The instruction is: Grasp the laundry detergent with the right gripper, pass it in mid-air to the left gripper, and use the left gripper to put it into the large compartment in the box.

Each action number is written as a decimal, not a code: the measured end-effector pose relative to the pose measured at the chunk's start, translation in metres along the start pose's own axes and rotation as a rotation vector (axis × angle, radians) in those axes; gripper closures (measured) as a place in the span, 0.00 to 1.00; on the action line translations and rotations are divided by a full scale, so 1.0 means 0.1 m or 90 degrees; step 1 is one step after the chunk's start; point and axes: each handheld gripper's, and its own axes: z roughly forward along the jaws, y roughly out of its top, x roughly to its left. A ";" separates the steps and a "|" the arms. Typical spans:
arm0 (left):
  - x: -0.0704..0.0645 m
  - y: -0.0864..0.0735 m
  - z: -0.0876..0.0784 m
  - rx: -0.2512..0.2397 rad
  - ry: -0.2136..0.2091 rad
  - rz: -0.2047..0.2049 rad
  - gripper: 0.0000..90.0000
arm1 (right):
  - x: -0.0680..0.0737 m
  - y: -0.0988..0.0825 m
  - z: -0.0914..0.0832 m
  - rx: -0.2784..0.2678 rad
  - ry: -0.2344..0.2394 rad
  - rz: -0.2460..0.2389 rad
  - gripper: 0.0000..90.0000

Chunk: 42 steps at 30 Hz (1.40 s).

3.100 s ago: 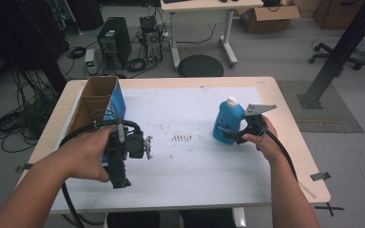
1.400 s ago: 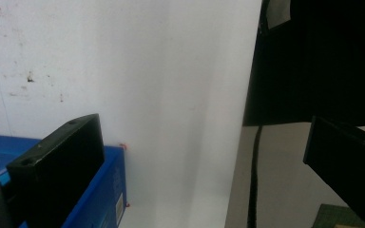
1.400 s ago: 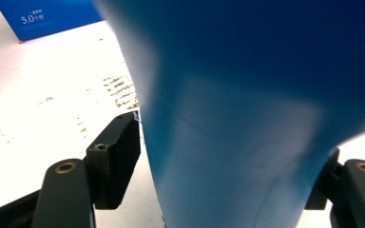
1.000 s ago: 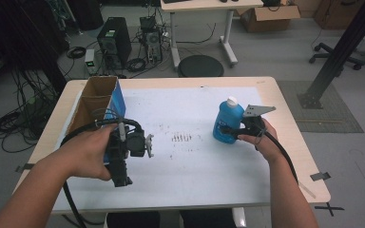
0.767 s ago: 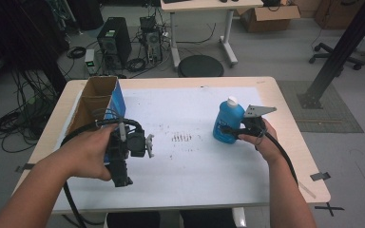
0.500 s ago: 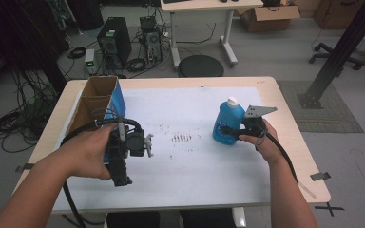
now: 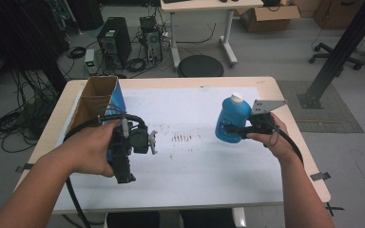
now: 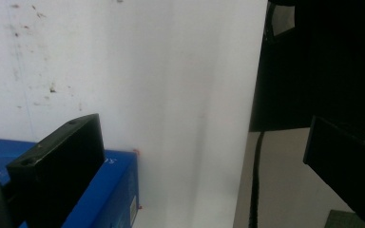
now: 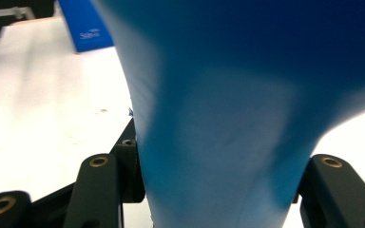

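A blue bottle (image 7: 230,114) with a white cap hangs upright just above the table's right half. My right gripper (image 7: 235,129) is shut on its lower body, and in the right gripper view the bottle (image 9: 228,118) bulges out above the black jaws of the right gripper (image 9: 218,190). At the left, a hand holds my left gripper (image 7: 132,151) low over the table beside an open cardboard box (image 7: 95,97) with a blue side. Its jaws stand wide apart in the left gripper view, with nothing in the left gripper (image 8: 204,161) and the blue box side (image 8: 109,190) under one jaw.
A white sheet (image 7: 195,166) covers the tabletop, with a patch of dark marks (image 7: 183,137) at its middle. Beyond the far edge are a computer tower (image 7: 111,45), cables, a round black base (image 7: 200,66) and a second desk. A black post (image 7: 342,47) slants at the right.
The right gripper has risen a little with the blue bottle in its jaws, lifting it off the sheet. The left hand and its gripper have stayed in place.
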 end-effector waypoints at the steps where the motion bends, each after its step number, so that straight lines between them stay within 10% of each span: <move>1: 0.00 0.01 -0.02 -0.002 0.003 0.002 0.00 | 0.03 0.05 -0.03 0.004 0.005 -0.008 0.50; 16: -0.01 0.19 -0.23 -0.008 0.019 0.023 0.00 | 0.60 0.51 -0.15 0.034 0.127 -0.090 0.50; 42: 0.01 0.44 -0.23 -0.011 0.010 0.052 0.00 | 1.15 0.38 0.37 0.038 0.217 -0.117 0.50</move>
